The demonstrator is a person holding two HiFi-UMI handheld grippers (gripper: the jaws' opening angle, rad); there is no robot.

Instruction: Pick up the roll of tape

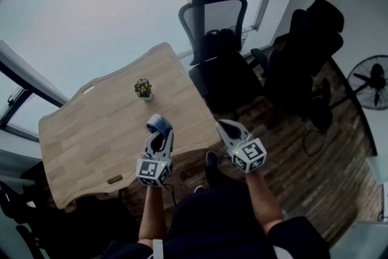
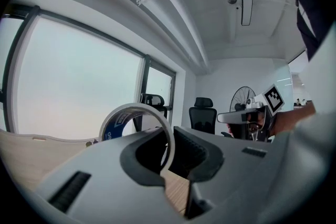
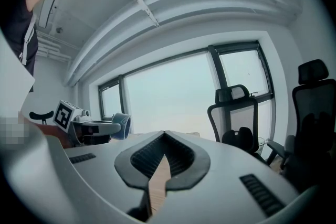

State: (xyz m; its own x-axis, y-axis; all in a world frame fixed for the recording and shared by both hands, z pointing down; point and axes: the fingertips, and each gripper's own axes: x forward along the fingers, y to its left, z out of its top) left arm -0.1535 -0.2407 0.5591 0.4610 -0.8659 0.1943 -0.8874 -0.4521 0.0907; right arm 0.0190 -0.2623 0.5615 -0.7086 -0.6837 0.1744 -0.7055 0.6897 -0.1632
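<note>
My left gripper (image 1: 160,132) is shut on the roll of tape (image 1: 156,122), a pale ring with a blue inner band, and holds it in the air over the wooden table's (image 1: 91,136) near edge. In the left gripper view the roll (image 2: 126,115) stands upright with its wall pinched between the jaws of that gripper (image 2: 168,138). My right gripper (image 1: 225,127) hovers beside it to the right, off the table's edge, shut with nothing in it. In the right gripper view that gripper's (image 3: 164,135) tips meet, and the roll (image 3: 121,126) shows at the left.
A small potted plant (image 1: 143,88) stands near the table's middle. Black office chairs (image 1: 213,27) (image 1: 309,51) crowd the far right of the table, and a floor fan (image 1: 371,79) stands at the right edge. Large windows run behind the table.
</note>
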